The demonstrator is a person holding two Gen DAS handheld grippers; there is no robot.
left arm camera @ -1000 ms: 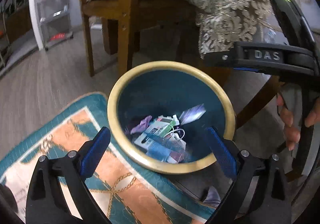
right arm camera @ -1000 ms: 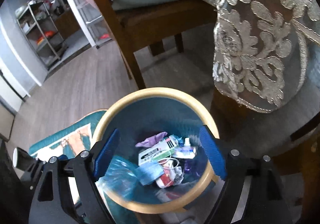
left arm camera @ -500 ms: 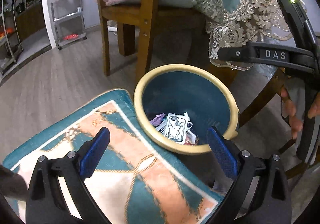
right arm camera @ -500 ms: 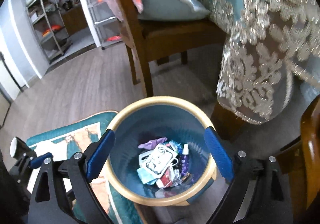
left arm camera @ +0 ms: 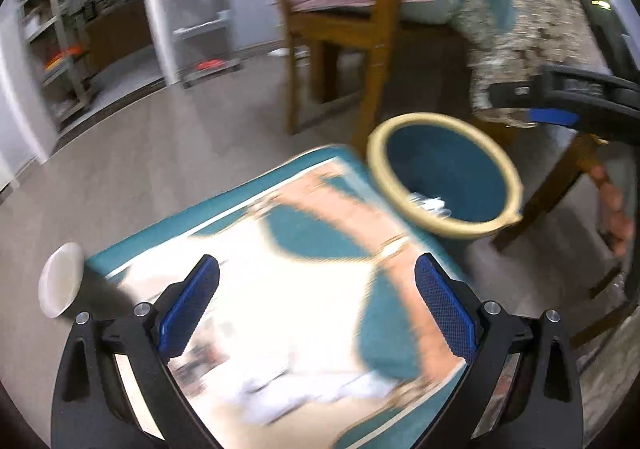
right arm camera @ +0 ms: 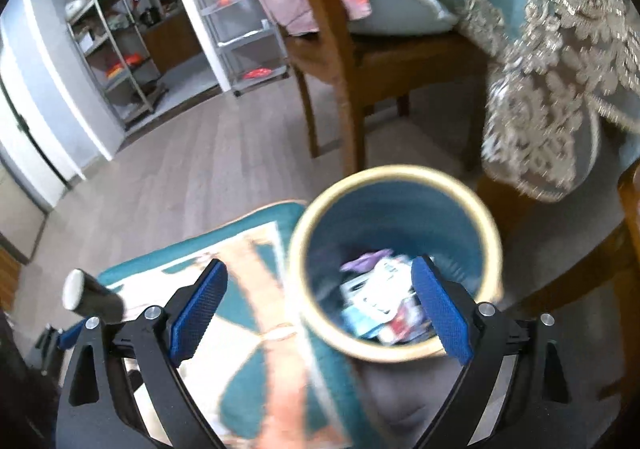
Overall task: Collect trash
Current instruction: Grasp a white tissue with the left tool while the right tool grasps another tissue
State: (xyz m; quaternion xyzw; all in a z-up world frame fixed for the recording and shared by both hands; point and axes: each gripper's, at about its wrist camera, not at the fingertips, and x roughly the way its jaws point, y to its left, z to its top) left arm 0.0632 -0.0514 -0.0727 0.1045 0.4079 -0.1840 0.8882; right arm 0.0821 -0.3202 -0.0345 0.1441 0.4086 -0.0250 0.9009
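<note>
A blue trash bin with a cream rim (left arm camera: pixel 502 169) stands on the floor beside a patterned rug; in the right wrist view the bin (right arm camera: pixel 486 233) holds several wrappers and packets (right arm camera: pixel 380 301). My left gripper (left arm camera: pixel 316 313) is open and empty above the rug, left of the bin. My right gripper (right arm camera: pixel 320 309) is open and empty above the bin's near rim; its body also shows at the right edge of the left wrist view (left arm camera: pixel 576 89).
A teal, peach and white rug (left arm camera: pixel 300 309) lies on the grey wood floor. A wooden chair (right arm camera: pixel 344 61) with cushions and a table with a lace cloth (right arm camera: pixel 560 69) stand behind the bin. Metal shelves (left arm camera: pixel 200 9) stand at the back. A white round object (left arm camera: pixel 60 281) lies near the rug's left corner.
Both grippers have pulled back and to the left from the bin. The bin now sits farther off and to the right in both views. More rug is in view. Both stay open.
</note>
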